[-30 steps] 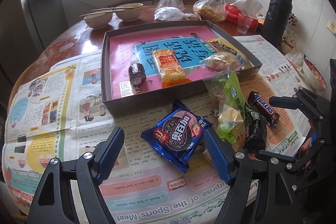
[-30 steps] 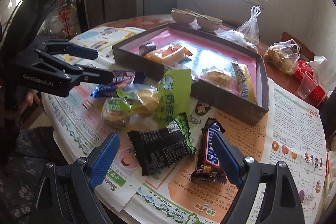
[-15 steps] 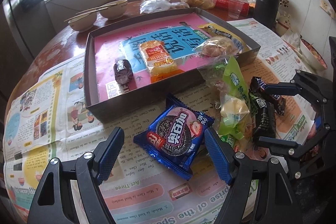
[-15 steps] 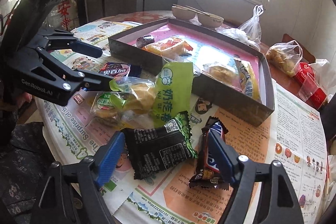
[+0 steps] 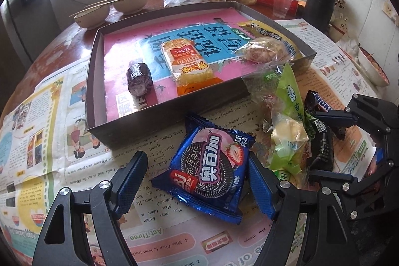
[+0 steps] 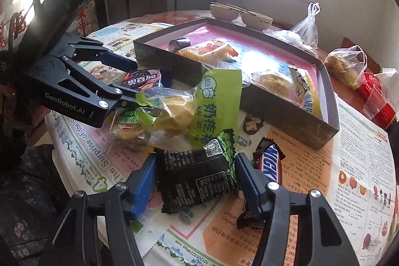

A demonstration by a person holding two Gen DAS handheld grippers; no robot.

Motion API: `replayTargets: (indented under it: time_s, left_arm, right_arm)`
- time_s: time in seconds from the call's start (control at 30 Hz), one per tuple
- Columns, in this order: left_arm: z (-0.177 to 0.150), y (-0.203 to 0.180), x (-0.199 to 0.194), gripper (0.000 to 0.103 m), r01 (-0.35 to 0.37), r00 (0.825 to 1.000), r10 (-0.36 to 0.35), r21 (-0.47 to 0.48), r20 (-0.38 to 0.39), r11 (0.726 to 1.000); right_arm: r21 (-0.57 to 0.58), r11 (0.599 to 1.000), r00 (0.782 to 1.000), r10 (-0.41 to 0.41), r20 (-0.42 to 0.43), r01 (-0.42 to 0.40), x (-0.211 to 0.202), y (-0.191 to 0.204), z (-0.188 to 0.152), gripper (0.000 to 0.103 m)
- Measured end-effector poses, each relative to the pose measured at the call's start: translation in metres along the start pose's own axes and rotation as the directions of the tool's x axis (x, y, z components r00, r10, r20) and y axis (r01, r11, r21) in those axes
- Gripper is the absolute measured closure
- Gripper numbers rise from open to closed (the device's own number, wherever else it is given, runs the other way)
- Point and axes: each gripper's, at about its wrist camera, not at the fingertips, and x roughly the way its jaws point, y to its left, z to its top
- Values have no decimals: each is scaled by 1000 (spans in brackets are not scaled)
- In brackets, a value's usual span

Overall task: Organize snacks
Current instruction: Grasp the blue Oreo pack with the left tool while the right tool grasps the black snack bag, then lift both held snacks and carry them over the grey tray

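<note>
Two grippers are down among the loose snacks at once, and each has picked its own target. The left gripper (image 5: 194,181) is spread wide around the blue cookie packet (image 5: 208,170), which lies flat on the newspaper (image 5: 74,166) just in front of the tray (image 5: 154,114); its right finger looks to be touching the packet's edge, while the left one stands clear, so nothing is pinched yet. The right gripper (image 6: 194,181) sits narrower, its blue pads bracketing the black-and-green packet (image 6: 197,173) from both sides, close on the wrapper, though I judge it not clamped yet. That packet lies flat on the tabletop between the green milk-bread bag (image 6: 189,106) and the chocolate bar (image 6: 269,166), which is just beside the right finger. Why the side-on approach? Flat wrappers give little to grab from above, so squeezing across the width makes sense. The tray already holds a small dark roll (image 5: 139,79), an orange cake pack (image 5: 187,61), a round pastry (image 5: 264,51) and a yellow bar (image 5: 269,34) along its far edge, spaced apart, leaving open floor for more. The likely next beat: close, lift, carry over the near wall. The risk is the crinkly wrapper slipping, or the right finger snagging the chocolate bar.
</note>
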Motion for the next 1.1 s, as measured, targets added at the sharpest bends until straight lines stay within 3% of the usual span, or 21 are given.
replayTargets:
  time_s: [0.2,0.33,0.4,0.57,0.77,1.1]
  left_arm:
    - [2,-1,5,27,28,1000,-28,-8,-1,1000]
    - [2,-6,4,47,23,1000,-23,5,9,1000]
    - [2,-6,3,49,12,1000,-12,-1,11,1000]
    - [-3,-1,-3,50,41,999,-40,-47,26,998]
    - [-6,12,-21,50,21,998,-14,-103,62,994]
    - [-3,25,-50,50,-8,991,29,-157,134,988]
  right_arm:
    - [11,1000,1000,5,-1,-5,-1,-3,1,46]
    - [52,999,1000,15,6,-16,-4,-11,1,47]
    - [66,997,1000,26,11,-27,-6,-13,2,48]
    - [82,996,999,41,31,-43,-13,-16,4,53]
    - [120,991,999,47,27,-50,-12,-23,3,54]
    - [195,977,992,59,110,-80,-35,-38,9,54]
